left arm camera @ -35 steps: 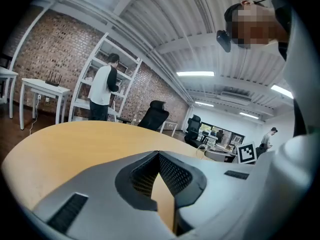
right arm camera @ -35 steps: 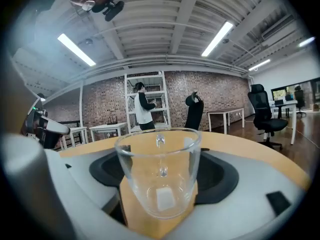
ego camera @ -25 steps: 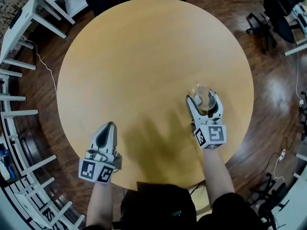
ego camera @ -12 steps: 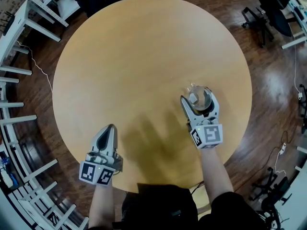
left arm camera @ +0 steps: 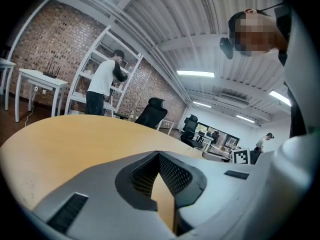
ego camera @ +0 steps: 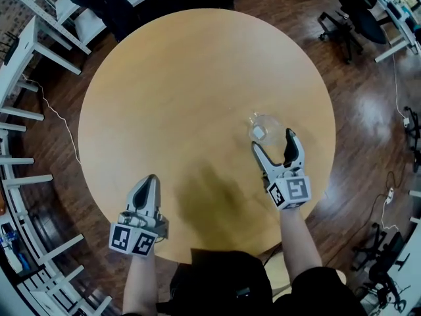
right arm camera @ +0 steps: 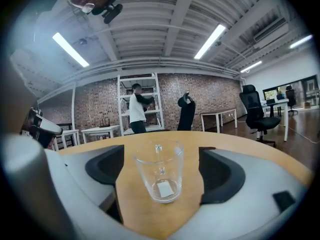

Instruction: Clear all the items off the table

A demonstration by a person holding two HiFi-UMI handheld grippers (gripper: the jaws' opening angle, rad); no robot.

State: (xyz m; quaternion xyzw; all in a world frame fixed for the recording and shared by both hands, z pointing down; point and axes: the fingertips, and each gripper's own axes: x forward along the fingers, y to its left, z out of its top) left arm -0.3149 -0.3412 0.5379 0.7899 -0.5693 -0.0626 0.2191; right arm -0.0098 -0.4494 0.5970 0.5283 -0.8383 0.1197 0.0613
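A clear glass cup (ego camera: pixel 261 129) with a handle stands upright on the round wooden table (ego camera: pixel 184 78), right of centre. My right gripper (ego camera: pixel 273 143) sits just behind it with its jaws spread; they have just been opening, and the pads stand apart from the glass. In the right gripper view the cup (right arm camera: pixel 159 176) stands free between and slightly ahead of the right gripper (right arm camera: pixel 162 181) fingertips. My left gripper (ego camera: pixel 150 180) rests near the table's front left edge, shut and empty; in its own view the left gripper (left arm camera: pixel 159 155) jaws meet at the tips.
Dark office chairs (ego camera: pixel 352 8) stand on the wooden floor at the upper right. White desks and shelving (ego camera: pixel 26 38) line the left side. A person (right arm camera: pixel 136 109) stands at a far shelf. The table's front edge (ego camera: pixel 217 254) is close to my body.
The right gripper's jaws have spread and drawn back toward me, leaving the glass standing on the table. The left gripper has stayed where it was.
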